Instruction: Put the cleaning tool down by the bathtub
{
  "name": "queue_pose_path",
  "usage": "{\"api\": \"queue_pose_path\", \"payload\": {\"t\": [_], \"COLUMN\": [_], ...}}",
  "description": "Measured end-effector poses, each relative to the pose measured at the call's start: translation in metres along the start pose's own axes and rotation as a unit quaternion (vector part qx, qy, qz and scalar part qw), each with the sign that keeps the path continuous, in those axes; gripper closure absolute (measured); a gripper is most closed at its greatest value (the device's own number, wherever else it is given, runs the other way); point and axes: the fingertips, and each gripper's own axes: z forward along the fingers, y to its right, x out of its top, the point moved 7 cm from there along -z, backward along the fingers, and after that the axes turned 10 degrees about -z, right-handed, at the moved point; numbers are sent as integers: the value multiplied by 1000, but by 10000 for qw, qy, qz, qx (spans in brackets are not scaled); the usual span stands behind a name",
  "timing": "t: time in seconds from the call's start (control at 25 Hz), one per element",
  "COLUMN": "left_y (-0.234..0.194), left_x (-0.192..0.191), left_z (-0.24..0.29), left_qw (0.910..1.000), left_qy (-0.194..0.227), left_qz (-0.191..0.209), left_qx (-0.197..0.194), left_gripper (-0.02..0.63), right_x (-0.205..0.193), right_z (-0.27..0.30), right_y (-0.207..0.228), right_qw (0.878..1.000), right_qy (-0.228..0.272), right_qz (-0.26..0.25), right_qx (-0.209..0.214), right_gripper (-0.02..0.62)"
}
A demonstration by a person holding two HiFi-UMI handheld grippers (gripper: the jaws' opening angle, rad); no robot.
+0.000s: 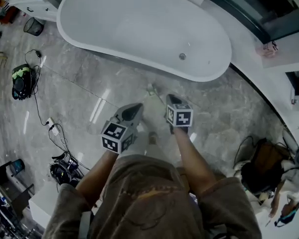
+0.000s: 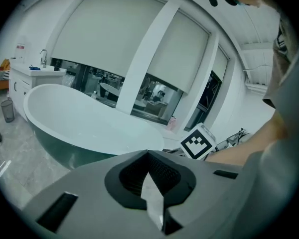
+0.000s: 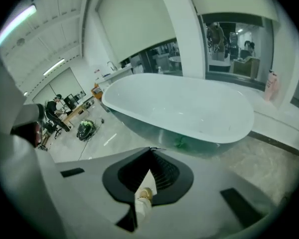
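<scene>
White and oval, one freestanding bathtub [image 1: 139, 24] fills the top of the head view and stands on a grey marble floor [image 1: 84, 88].

View differences:
- Only the head view shows the tub interior with its single drain [image 1: 182, 56], both forearms, and a second person [image 1: 264, 176] seated at lower right.
- Only the left gripper view shows the window blinds behind the tub. It also shows the marker cube [image 2: 197, 142] of the other gripper.
- Only the right gripper view shows the tub's underside and the colour of the task item.

Count: one bathtub, two claws, two marker cubes, one wire waste basket [image 1: 34, 26], one cleaning tool.

Left claw [image 1: 136, 107]: jaws together at the tips, with nothing between them. It is held above the floor and points toward the tub.

Right claw [image 1: 173, 99]: jaws closed tip to tip and empty. It is held beside the left claw, clear of the floor.

Cleaning tool [image 3: 181, 142]: small and green. It lies on the floor just beside the tub's base, under the overhanging rim and apart from both claws. In the head view it is a small pale shape; its form is too small to make out.
</scene>
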Motion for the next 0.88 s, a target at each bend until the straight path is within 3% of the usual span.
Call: {"api": "queue_pose_path", "payload": {"t": [0.24,0.44,0.64,0.88], "left_y": [37,59,76,96], "left_x": [28,52,66,75], "left_z": [-33,-54,-78,-107], "left_qw": [9997,9986,9959,9872], "left_qy": [39,206,369,669], "left_qz": [186,341,643,1215], "left_qx": [-153,-355,-518,-792], "left_gripper": [606,606,606,606], "right_x": [46,67,75,75], "right_z": [-75,-135,-190,-248], "right_y": [-30,-54,-80,-105], "right_qw": [9941,9797,9525,9140], "right_qy": [854,1521,2233,2977], "right_qz": [-280,-466,-590,-1124], "right_qx": [604,1223,1983,2516], "right_gripper": [589,591,591,591]}}
